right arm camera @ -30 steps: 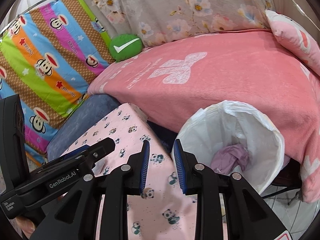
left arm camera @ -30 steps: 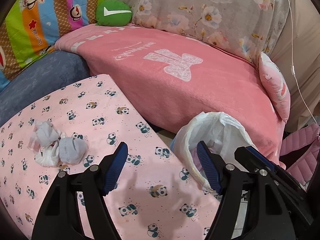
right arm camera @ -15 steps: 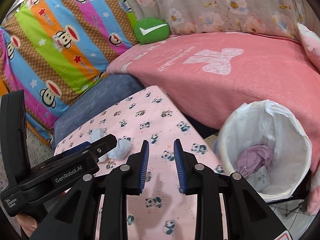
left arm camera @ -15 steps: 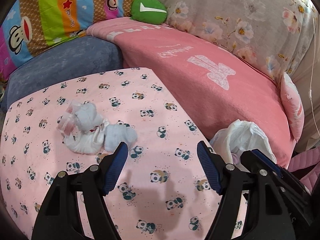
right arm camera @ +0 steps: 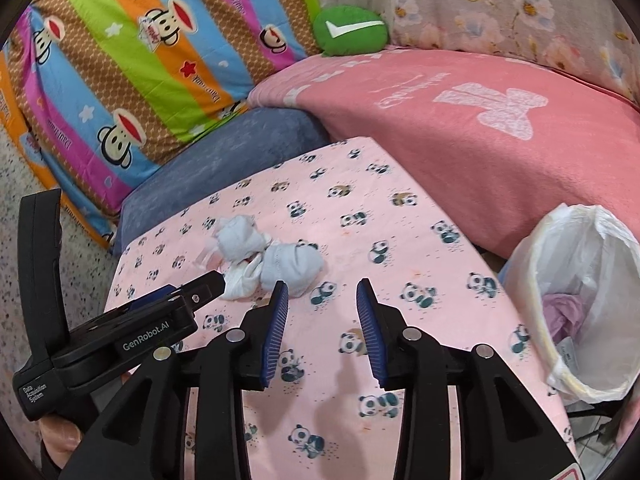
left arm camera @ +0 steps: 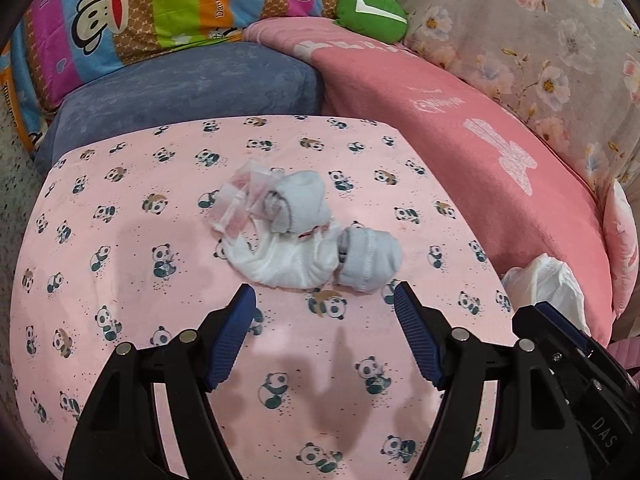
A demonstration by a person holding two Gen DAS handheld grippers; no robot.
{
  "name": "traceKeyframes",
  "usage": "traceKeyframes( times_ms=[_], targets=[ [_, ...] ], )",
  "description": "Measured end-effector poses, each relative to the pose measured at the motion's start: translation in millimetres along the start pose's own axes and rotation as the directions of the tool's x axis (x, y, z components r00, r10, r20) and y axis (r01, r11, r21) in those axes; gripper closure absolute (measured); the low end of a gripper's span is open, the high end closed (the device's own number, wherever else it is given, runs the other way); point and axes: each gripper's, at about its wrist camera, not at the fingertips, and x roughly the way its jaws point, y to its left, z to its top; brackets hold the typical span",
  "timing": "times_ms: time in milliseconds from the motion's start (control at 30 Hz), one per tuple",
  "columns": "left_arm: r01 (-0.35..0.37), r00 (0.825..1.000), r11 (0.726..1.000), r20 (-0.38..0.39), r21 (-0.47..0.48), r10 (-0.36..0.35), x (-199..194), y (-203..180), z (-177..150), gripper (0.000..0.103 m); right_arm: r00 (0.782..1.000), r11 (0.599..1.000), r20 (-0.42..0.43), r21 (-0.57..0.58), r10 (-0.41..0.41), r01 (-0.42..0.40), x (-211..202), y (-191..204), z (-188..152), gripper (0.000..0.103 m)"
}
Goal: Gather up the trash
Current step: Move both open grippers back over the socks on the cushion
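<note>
A small heap of trash lies on the pink panda-print table (left arm camera: 120,240): a grey-white sock ball (left arm camera: 300,200), a second sock ball (left arm camera: 370,258), a crumpled white cloth (left arm camera: 284,264) and a clear plastic wrapper (left arm camera: 236,200). My left gripper (left arm camera: 324,300) is open and empty, just short of the heap. My right gripper (right arm camera: 322,296) is open and empty, to the right of the heap (right arm camera: 288,264). A white-lined trash bin (right arm camera: 580,300) with a purple wad inside stands at the table's right edge.
A pink blanket-covered sofa (right arm camera: 480,140) curves behind the table, with a blue cushion (left arm camera: 192,84), a striped monkey-print pillow (right arm camera: 120,60) and a green pillow (right arm camera: 350,30). The bin's liner also shows in the left wrist view (left arm camera: 548,280).
Both grippers swung left from the bin toward the heap. The heap now sits centred in front of the left gripper. The right gripper's jaws have opened wider.
</note>
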Motion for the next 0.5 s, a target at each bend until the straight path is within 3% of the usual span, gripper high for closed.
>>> traceKeyframes(
  times_ms=[367,500],
  targets=[
    [-0.055,0.998,0.997,-0.018,-0.055,0.054,21.2,43.9,14.9,0.034,0.997,0.999,-0.075,-0.029,0.012,-0.014,54.9,27.3,2.3,0.060],
    [-0.064,0.998,0.996,-0.010,-0.063,0.064,31.2,49.4,27.7,0.027,0.996,0.999,-0.089,-0.028,0.014,-0.017,73.4,31.3,7.1,0.052]
  ],
)
